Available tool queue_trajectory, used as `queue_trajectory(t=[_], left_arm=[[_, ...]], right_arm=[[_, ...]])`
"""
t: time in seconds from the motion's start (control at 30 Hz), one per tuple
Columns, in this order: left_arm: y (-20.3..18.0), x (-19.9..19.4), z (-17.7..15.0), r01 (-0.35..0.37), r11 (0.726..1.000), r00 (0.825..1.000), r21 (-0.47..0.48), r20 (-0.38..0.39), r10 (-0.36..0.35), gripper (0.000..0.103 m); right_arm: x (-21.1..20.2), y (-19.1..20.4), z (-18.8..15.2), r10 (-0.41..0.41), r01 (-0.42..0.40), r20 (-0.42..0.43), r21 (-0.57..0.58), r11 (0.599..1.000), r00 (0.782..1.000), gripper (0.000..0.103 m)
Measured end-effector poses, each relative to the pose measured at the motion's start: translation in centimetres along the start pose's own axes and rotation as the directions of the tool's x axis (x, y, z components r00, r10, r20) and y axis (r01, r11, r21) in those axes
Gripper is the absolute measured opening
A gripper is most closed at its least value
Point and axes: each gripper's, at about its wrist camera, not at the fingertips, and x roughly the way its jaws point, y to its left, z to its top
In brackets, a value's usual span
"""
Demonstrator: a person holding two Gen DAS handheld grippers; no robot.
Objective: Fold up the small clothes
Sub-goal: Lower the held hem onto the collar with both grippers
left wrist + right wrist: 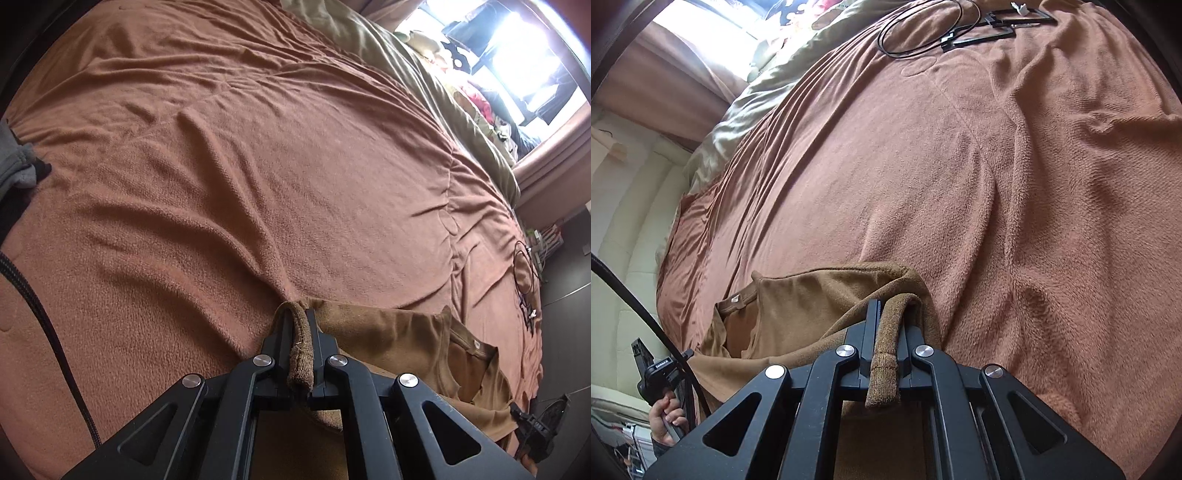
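While we hold the small tan-brown knit shirt (413,343) by its ribbed edge, left claw (297,332) and right claw (888,325) each clamped on it, its body drapes over the near rust-brown fleece bed (240,166), spread flat for folding.

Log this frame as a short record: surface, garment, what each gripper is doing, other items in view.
surface: rust-brown fleece blanket spread over a bed
garment: brown shirt, neck label visible, partly lying on the blanket
left gripper: shut on a ribbed edge of the shirt
right gripper: shut on a ribbed edge of the shirt
other items: olive duvet at the far end; black cable and black frames on the blanket; grey cloth at the bed's edge
fold status: shirt not yet folded flat
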Motion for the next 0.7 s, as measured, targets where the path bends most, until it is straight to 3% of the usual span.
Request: queue_trajectory(t=[0.27, 0.53, 0.7], left_arm=[[0.4, 1.8, 0.0, -0.036, 0.999, 0.999, 0.000, -0.009, 0.036, 0.003], [-0.5, -3.5, 0.9, 0.050, 0.999, 0.998, -0.006, 0.038, -0.049, 0.003], [-1.8, -4.5, 1.8, 0.035, 0.999, 0.997, 0.005, 0.064, -0.036, 0.003]], right_arm=[[0.3, 0.2, -0.1, -0.050, 0.050, 0.013, 0.008, 0.999, 0.999, 0.000], [-3.9, 1.9, -0.6, -0.024, 0.024, 0.064, 0.004, 1.000, 0.998, 0.000], [-6.1, 2.8, -0.3, -0.019, 0.020, 0.096, -0.016, 1.000, 0.995, 0.000]])
